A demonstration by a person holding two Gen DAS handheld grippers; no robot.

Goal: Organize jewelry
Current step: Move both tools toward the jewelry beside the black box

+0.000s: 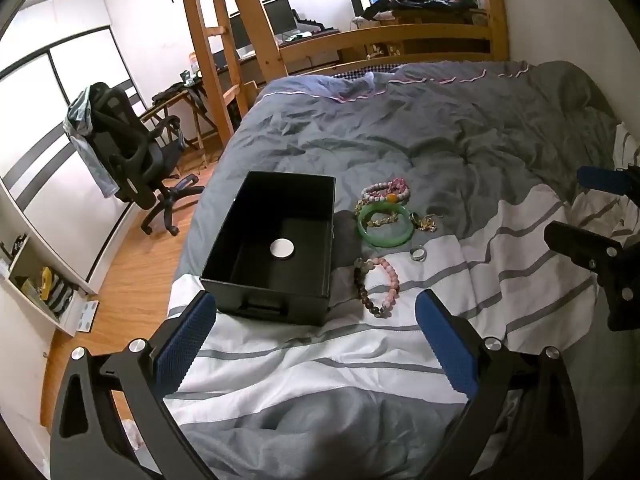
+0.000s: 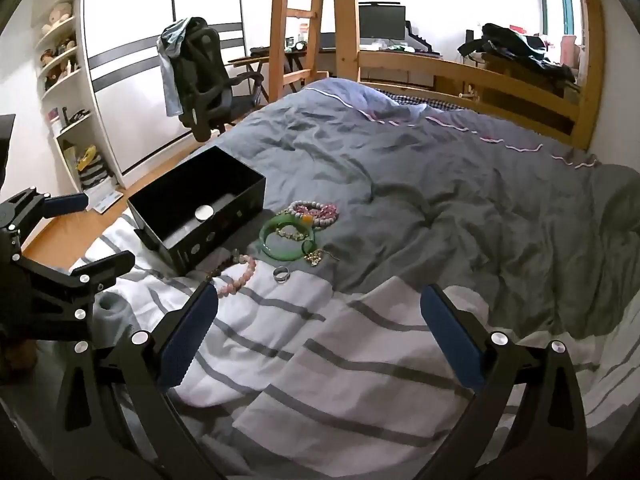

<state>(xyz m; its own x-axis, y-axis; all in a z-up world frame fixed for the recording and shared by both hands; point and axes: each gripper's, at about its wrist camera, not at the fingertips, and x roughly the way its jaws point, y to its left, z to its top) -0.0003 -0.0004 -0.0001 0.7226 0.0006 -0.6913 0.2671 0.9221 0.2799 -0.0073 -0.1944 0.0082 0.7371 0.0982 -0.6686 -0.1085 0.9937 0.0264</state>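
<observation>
An open black box (image 1: 276,248) with a white disc (image 1: 282,249) on its floor sits on the bed; it also shows in the right wrist view (image 2: 200,212). To its right lie a green bangle (image 1: 386,224) (image 2: 286,242), a pink bead bracelet (image 1: 380,286) (image 2: 236,278), a pile of pink and white bead bracelets (image 1: 388,192) (image 2: 316,212), a silver ring (image 1: 418,255) (image 2: 281,274) and a small gold piece (image 1: 426,223) (image 2: 316,257). My left gripper (image 1: 314,312) is open and empty, just short of the box. My right gripper (image 2: 318,304) is open and empty, near the ring.
The bed has a grey and white striped duvet (image 1: 400,360). An office chair (image 1: 128,152) stands on the wooden floor at the left. A wooden loft frame (image 1: 224,40) and desk stand behind. A white shelf (image 2: 68,92) lines the wall.
</observation>
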